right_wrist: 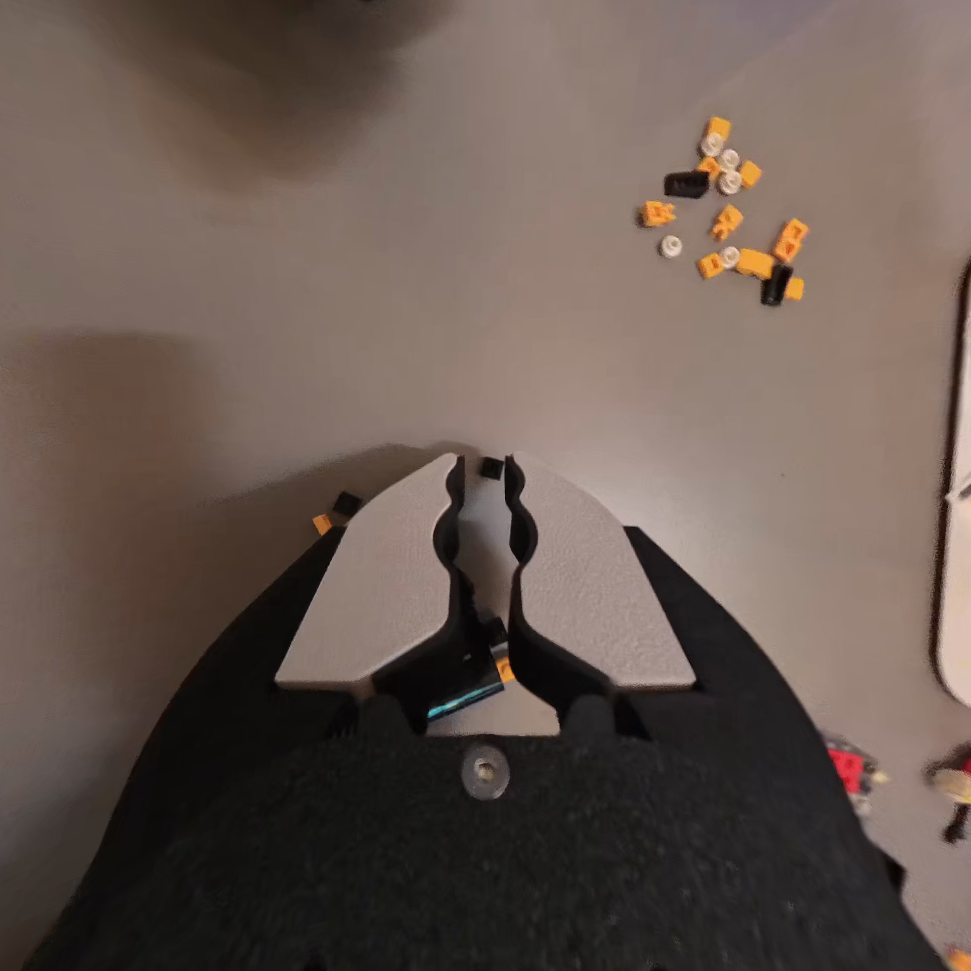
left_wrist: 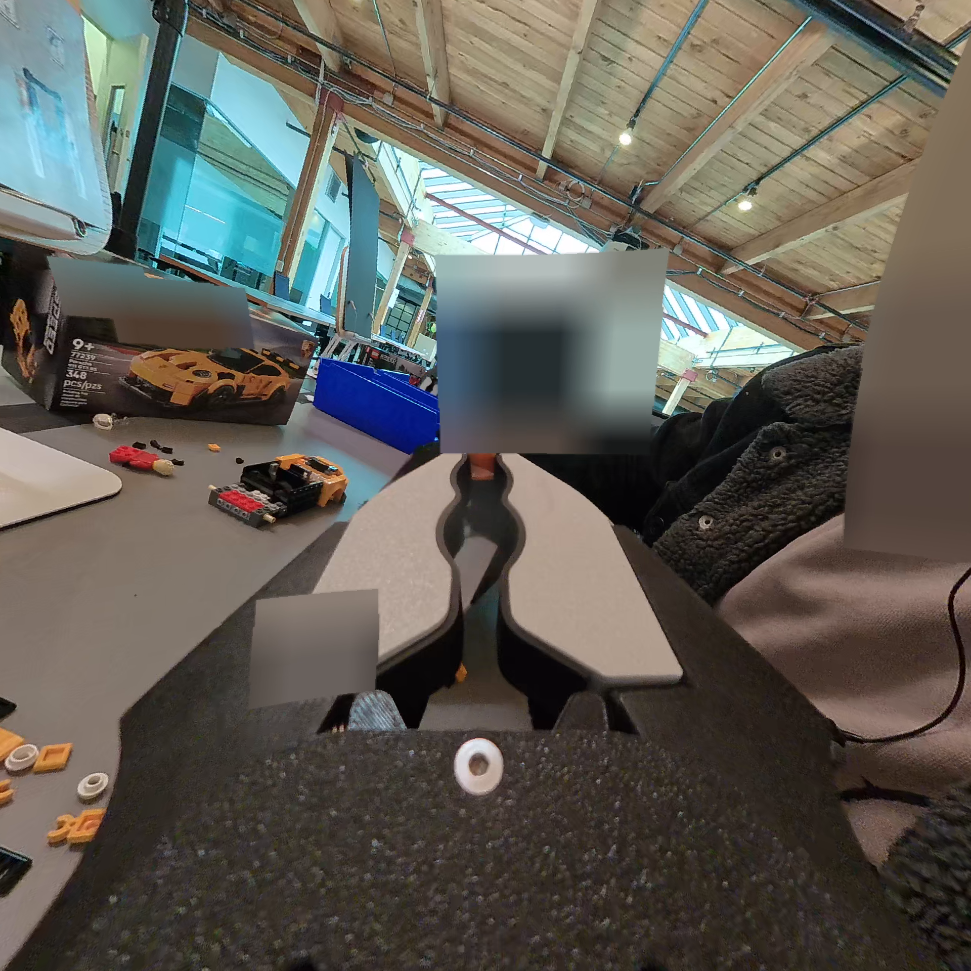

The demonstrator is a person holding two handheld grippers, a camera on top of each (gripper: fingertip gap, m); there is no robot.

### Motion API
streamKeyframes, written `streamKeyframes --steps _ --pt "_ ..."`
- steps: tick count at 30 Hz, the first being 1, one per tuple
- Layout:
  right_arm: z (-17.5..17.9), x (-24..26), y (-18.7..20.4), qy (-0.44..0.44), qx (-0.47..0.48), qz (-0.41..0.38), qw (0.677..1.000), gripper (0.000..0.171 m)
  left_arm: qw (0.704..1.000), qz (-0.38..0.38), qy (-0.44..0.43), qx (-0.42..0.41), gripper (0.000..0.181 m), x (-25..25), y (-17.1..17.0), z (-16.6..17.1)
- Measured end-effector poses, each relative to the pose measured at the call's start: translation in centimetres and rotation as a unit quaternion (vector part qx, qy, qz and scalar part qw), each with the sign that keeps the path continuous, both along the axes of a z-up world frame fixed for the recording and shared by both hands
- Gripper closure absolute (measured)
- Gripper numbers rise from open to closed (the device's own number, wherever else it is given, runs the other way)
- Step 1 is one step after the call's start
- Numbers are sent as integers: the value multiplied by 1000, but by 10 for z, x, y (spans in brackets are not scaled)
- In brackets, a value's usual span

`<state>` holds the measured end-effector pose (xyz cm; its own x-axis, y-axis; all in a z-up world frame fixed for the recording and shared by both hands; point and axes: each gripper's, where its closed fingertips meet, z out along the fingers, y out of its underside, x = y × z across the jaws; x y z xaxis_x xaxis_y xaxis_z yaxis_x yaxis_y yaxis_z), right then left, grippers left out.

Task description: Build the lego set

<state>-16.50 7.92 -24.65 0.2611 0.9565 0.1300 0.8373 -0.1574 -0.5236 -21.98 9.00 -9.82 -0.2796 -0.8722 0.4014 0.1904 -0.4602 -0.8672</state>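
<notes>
The half-built car point(left_wrist: 278, 488) lay on the counter point(left_wrist: 157, 567), well left of my left gripper point(left_wrist: 481, 462), jaws nearly closed, tilted upward. My right gripper point(right_wrist: 484, 462) pointed down, jaws slightly parted around a small black piece point(right_wrist: 492, 467).

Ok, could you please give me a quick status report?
Left gripper nearly closed, grip unclear. Right gripper slightly open over small black brick. Partly built orange-and-black lego car sits untouched. Nothing blocking.

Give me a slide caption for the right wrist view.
Right claw hovers over grey table, loose orange bricks beyond.
</notes>
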Motion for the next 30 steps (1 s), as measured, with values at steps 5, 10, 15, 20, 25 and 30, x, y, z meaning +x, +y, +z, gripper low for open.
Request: streamKeyframes --steps 5,10,15,20,25,30 --pt "-7 2 4 4 -75 -55 996 159 1000 0 1 6 174 0 -1 -1" --pt "-13 3 4 -9 -93 -62 994 162 1000 -1 -1 16 174 -1 -3 0" --pt "-17 3 4 -19 -100 -58 993 163 1000 -3 -3 25 174 -1 -6 0" --pt "15 -6 10 51 -77 -47 995 163 999 -2 -3 49 174 0 -10 0" --pt "123 -33 8 190 -20 22 981 163 996 8 6 90 174 5 -17 -2" --pt "153 -54 -7 185 -17 76 980 163 989 26 18 142 173 11 -27 -3"
